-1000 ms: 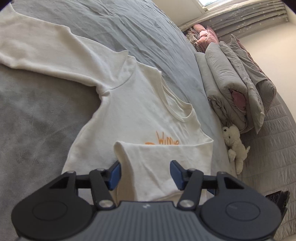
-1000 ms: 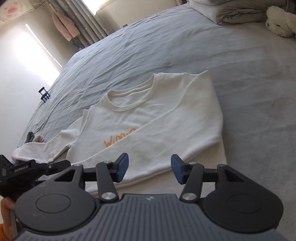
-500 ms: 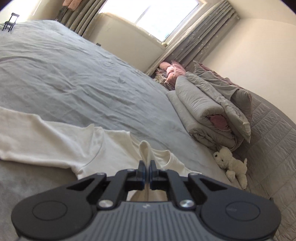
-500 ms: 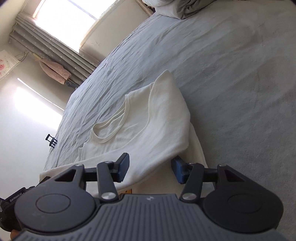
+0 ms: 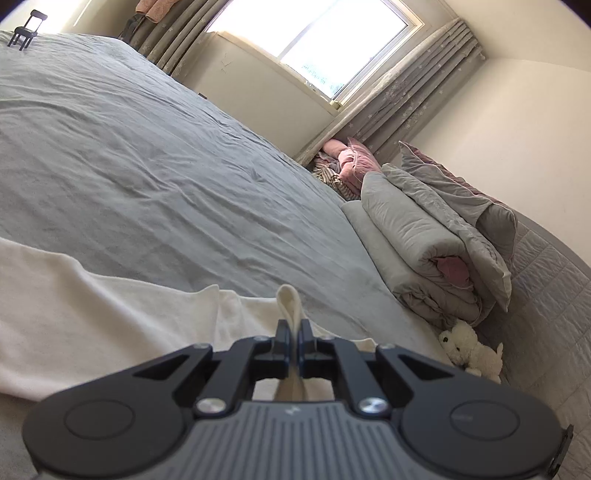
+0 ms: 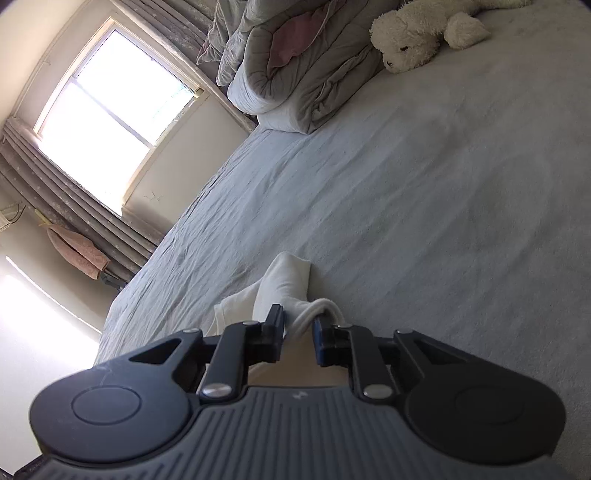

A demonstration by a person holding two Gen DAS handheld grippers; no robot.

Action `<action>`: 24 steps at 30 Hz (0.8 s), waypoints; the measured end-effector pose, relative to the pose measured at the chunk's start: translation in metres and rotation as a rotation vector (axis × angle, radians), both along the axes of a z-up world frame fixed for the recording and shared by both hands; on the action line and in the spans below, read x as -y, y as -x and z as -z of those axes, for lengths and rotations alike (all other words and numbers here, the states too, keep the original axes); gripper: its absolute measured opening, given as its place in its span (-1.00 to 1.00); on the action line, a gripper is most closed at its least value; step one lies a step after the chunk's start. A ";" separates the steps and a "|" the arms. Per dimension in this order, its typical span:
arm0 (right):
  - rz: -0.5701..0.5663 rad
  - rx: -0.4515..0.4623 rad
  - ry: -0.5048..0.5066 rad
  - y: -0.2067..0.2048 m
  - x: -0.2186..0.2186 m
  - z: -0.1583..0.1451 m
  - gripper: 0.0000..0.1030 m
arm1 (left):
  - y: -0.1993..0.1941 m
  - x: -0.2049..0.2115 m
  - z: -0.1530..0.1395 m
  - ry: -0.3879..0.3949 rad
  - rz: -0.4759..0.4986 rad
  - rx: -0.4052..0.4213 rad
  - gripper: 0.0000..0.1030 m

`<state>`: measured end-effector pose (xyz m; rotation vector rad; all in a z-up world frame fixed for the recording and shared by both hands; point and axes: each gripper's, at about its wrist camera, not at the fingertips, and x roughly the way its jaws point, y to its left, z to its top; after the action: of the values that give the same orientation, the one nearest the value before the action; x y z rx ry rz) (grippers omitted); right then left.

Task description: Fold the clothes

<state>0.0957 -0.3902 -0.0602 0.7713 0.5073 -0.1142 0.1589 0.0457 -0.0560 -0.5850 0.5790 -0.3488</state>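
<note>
The left gripper has its fingers pressed together on a thin upright fold of the cream sweatshirt. A second ago those fingers stood wide apart over the folded-in sleeve and the orange lettering on the chest; now the lettering is out of sight and the pinched cloth rises as a narrow loop just beyond the fingertips. The rest of the sweatshirt lies flat on the grey bed, spreading to the left of the fingers.

The right gripper is closing: its fingers were well apart a second ago with the sweatshirt's edge below them, and now only a narrow gap is left, filled by bunched layers of the sweatshirt. The cloth's rounded edges show against the right finger. A cream hump of the garment sits just ahead of the fingertips, and the bed runs on beyond it.

Both views have tilted since the earlier frame, so the window and curtains now show. Far ahead and to the right of the left fingers lie the rolled grey duvet and the white plush toy.
</note>
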 end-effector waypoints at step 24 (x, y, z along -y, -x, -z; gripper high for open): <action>-0.307 -0.091 0.396 -0.079 -0.009 -0.007 -0.17 | -0.027 0.005 0.020 -0.132 0.007 -0.134 -0.74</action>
<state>0.1745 -0.3815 -0.0530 0.2973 0.6595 0.0365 0.1862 0.0411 -0.0757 -0.4818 0.7274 -0.2770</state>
